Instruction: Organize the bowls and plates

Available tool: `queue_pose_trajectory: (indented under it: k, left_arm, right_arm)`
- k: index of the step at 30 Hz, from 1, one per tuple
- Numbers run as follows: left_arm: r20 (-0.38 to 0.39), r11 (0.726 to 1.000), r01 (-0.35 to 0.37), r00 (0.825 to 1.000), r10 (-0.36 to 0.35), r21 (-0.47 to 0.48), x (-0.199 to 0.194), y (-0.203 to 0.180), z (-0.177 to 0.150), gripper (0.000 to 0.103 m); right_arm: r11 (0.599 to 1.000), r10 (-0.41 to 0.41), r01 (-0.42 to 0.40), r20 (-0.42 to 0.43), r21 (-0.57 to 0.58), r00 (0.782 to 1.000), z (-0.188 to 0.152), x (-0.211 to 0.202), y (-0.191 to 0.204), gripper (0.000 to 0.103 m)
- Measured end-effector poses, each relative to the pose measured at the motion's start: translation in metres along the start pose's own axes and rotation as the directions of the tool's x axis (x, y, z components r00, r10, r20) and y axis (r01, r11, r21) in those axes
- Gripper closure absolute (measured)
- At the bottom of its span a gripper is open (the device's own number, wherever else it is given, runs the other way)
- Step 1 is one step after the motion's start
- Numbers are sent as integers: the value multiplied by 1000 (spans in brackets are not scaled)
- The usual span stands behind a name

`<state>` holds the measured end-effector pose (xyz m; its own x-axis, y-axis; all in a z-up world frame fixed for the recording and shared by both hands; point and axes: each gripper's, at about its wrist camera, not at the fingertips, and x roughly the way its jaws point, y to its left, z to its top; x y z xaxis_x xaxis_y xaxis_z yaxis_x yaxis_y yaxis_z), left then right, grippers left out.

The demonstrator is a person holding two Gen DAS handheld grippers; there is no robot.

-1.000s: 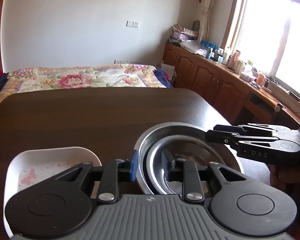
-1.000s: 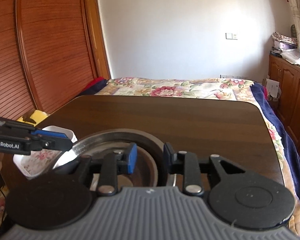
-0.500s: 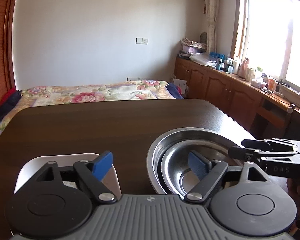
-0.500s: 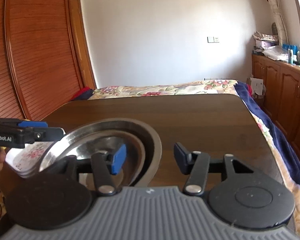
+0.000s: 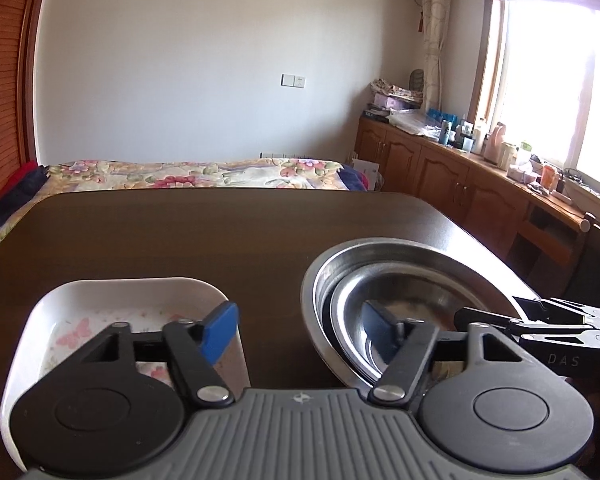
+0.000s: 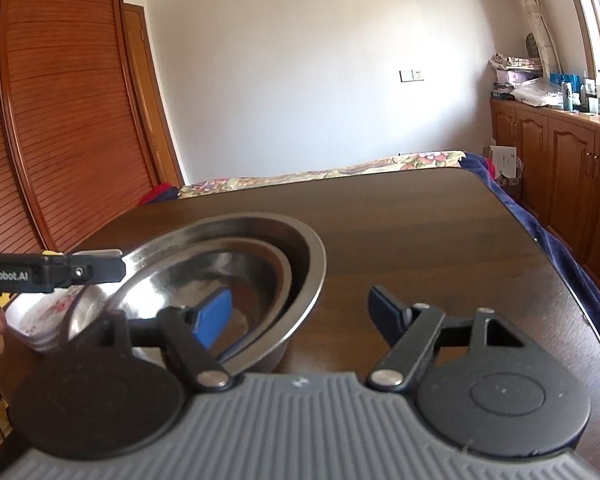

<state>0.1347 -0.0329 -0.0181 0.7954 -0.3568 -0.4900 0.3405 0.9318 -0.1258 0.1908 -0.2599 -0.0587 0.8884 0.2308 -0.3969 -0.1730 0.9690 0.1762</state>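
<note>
- The surface (image 5: 204, 232) is dark brown wood grain with rounded far corners; it also shows in the right wrist view (image 6: 420, 232).
- A white dish (image 5: 140, 292), squarish with rounded corners and a pink butterfly print inside, sits on it near the front left.
- Just beside the dish, to its right and apart from it, stands a large steel bowl (image 5: 380, 252); a smaller steel bowl (image 5: 412, 292) is nested inside it.
- In the right wrist view the large bowl (image 6: 300, 264) rests on the surface with the smaller one (image 6: 260, 268) in it; the white dish (image 6: 32, 320) lies to their left.
- The far half of the surface is bare.
</note>
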Motion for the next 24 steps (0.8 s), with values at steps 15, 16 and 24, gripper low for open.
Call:
queue_pose_trajectory:
  k: [15,16,24]
  left_arm:
    - [-43,999,39,998,-38,13,5,-7,-5,68]
    - [-44,999,38,998,-37,15,5,-7,-6,68]
    - [-47,999,40,998,-39,26,6,-12,-5,71]
  right_arm:
    - [1000,11,-11,-7,10,1000,-2,2,5,48]
    - [1000,11,-11,-6,12,1000,-1,2,4,48]
    - [1000,-2,2,10,1,1000,-2,1,7,64]
